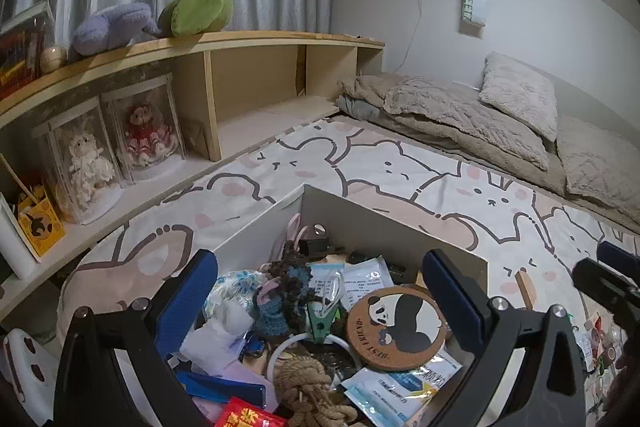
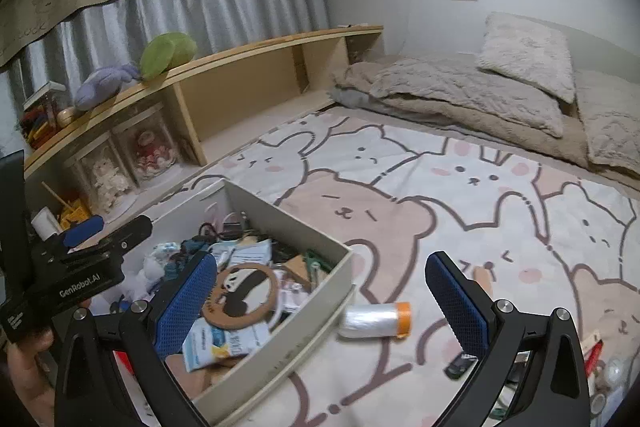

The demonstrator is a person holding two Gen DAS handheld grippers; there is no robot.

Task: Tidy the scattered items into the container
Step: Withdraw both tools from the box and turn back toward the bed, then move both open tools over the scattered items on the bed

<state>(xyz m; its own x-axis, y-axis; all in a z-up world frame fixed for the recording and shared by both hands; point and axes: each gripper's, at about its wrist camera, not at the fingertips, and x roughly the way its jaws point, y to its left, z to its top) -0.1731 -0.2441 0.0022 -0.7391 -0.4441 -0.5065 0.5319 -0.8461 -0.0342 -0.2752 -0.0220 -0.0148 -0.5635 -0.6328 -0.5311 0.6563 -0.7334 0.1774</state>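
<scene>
A white open box (image 1: 264, 223) (image 2: 320, 297) sits on the cartoon-bear bedsheet, full of small items with a round panda coaster (image 1: 396, 327) (image 2: 240, 287) on top. My left gripper (image 1: 320, 283) is open and empty, hovering over the box; it also shows in the right wrist view (image 2: 86, 229). My right gripper (image 2: 320, 287) is open and empty, straddling the box's right wall. A clear plastic roll with an orange end (image 2: 376, 321) lies on the sheet just right of the box. A small black item (image 2: 460, 365) lies near the right finger (image 2: 456, 299).
More small scattered items (image 2: 600, 375) lie at the lower right on the sheet. A wooden shelf (image 1: 248, 39) with plush toys and doll cases runs along the left. Folded blankets and a pillow (image 1: 520, 95) lie at the far end.
</scene>
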